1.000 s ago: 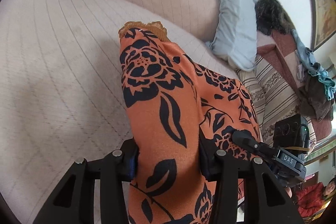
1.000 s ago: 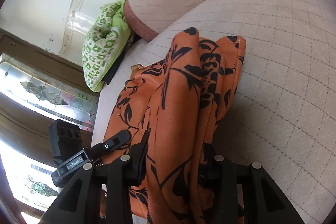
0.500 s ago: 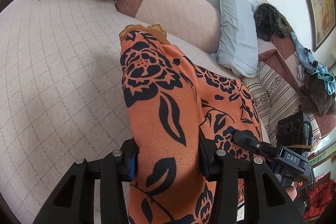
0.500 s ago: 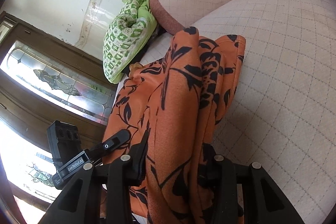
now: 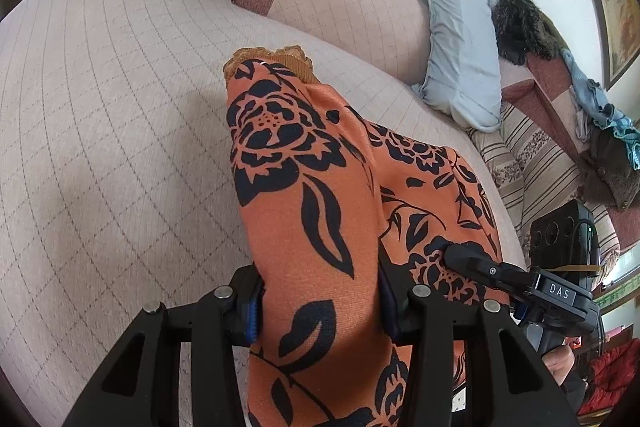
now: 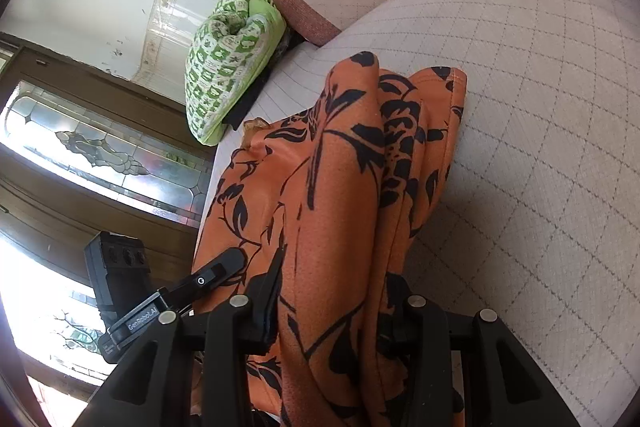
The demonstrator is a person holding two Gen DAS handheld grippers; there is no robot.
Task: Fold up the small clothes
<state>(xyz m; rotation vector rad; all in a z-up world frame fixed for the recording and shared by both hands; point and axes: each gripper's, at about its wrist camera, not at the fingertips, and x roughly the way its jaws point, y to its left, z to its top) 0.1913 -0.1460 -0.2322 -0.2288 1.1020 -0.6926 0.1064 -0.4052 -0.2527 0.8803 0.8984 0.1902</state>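
Orange floral garment [image 5: 320, 227] hangs above the quilted sofa seat [image 5: 120, 167], bunched and clamped in both my left tongs [image 5: 320, 307] and right tongs [image 6: 332, 311], held up, I judge, to lay it flat for folding.

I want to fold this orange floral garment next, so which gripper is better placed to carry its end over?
Probably the left gripper. Both grippers' jaws are shut on the orange garment, but the left holds the strip leading to the lace-trimmed edge, with open sofa seat beside it.
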